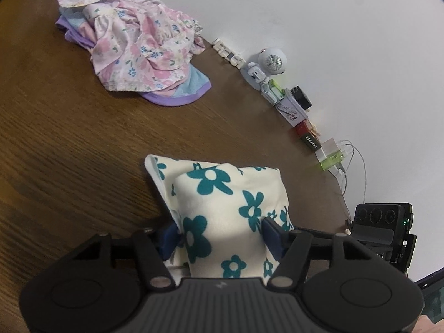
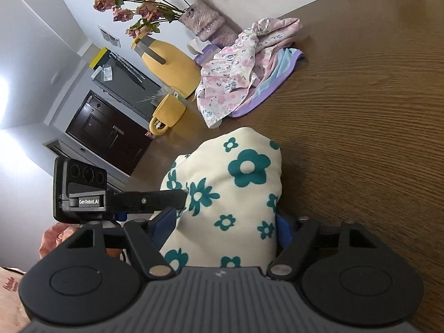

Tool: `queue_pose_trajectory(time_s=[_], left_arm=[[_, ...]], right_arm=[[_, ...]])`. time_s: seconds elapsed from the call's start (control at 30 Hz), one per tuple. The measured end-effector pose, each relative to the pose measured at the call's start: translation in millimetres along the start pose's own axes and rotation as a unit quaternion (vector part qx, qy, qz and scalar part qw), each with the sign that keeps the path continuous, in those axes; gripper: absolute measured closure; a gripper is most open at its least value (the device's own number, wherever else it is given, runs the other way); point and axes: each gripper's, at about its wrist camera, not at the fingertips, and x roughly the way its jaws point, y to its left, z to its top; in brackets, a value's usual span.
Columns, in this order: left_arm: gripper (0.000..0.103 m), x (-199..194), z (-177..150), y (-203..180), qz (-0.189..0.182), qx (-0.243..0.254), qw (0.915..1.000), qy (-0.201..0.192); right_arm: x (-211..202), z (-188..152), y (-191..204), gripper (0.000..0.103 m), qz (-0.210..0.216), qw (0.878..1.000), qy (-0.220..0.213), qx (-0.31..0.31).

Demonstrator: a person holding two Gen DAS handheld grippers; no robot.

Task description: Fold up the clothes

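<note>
Both sets of blue pads are pressing into the cream teal-flowered garment [image 1: 222, 211], the left gripper [image 1: 220, 233] and right gripper [image 2: 226, 230] each clamping a thick bundle low in frame. A fold seems underway; next, carrying the bundle toward the pink floral pile [image 1: 138, 47], upper left.

Both views are evenly and softly lit, and strong white glare is seen left of the dark door [image 2: 111, 130]. Straight lines are bent near the edges, and the table [image 1: 69, 127] grain is slightly blurred there.
</note>
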Motion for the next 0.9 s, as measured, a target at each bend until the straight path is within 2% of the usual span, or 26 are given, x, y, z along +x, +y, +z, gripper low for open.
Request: queue_pose_trajectory(time_s=[0.07,0.2,0.47,0.67,0.9], left_arm=[[0.040,2,-1,2,-0.010,0.008,0.9999,-0.007],[0.044,3,-2,11,-0.036,-0.003,0.9992,-0.016],[0.054,8,-1,19,-0.075,-0.037,0.9962,-0.027],[0.055,6,21,-12,-0.093,-0.003,0.9941,-0.056],[0.055,33,81,-58,-0.095,0.043,0.9909,-0.085]], right_arm=[[1,-1,1,0.031,-0.001,1.000,-0.002,0.001],[-4,-6,-7,0.046,-0.001,0.999,-0.015,0.028],[-13,-22,-16,0.067,0.016,0.992,-0.074,0.099],[-32,-13,-2,0.069,0.011,0.987,-0.132,0.087],[-58,31,2,0.069,0.000,0.976,-0.206,0.068]])
